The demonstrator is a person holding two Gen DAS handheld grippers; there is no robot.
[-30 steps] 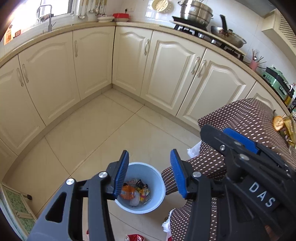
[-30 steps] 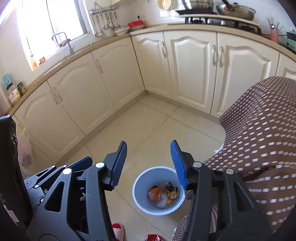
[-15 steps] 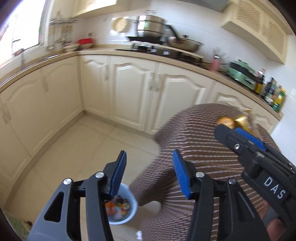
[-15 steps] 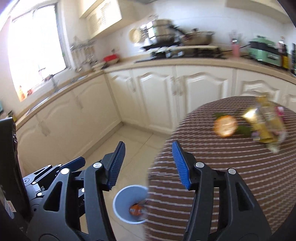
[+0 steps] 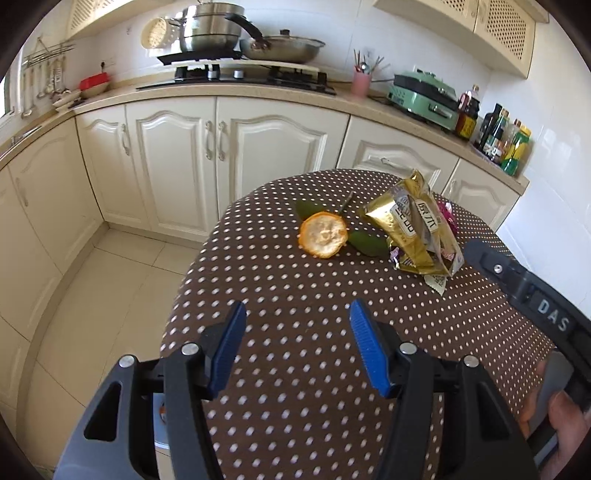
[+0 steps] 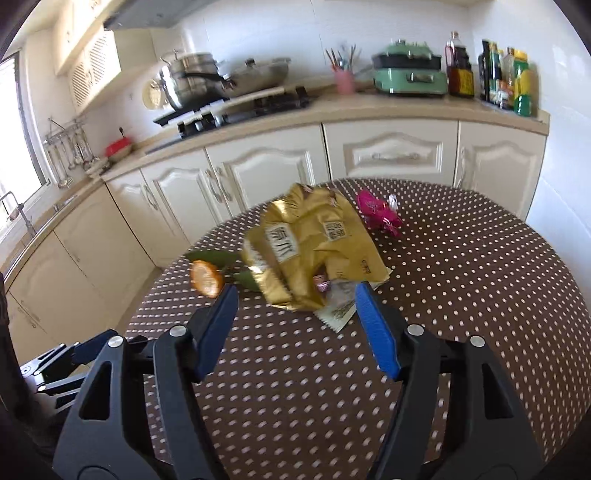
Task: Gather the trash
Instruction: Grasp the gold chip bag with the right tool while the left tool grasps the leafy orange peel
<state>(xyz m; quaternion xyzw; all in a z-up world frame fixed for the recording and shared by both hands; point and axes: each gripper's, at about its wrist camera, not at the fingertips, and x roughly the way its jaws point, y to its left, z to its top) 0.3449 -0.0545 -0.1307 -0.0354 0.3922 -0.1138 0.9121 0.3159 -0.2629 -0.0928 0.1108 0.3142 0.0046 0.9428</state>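
On the round table with a brown dotted cloth (image 5: 295,295) lie an orange peel (image 5: 323,235) with green leaves (image 5: 365,243), a crumpled gold snack bag (image 5: 413,229) and a pink wrapper (image 6: 378,214). The peel (image 6: 206,282) and gold bag (image 6: 310,251) also show in the right wrist view. My left gripper (image 5: 297,328) is open and empty above the cloth, short of the peel. My right gripper (image 6: 295,310) is open and empty, just in front of the gold bag. A sliver of the bin (image 5: 159,413) shows below the table edge at left.
Cream cabinets (image 5: 221,147) and a counter with a stove, pots (image 5: 210,27), a pink cup (image 5: 360,81), a green appliance (image 5: 424,96) and bottles (image 5: 506,144) run behind the table. Tiled floor (image 5: 110,295) lies to the left.
Both grippers have swung up and right from above the floor bin to over the table. The peel, gold bag and pink wrapper are now in front of them. Both stay open.
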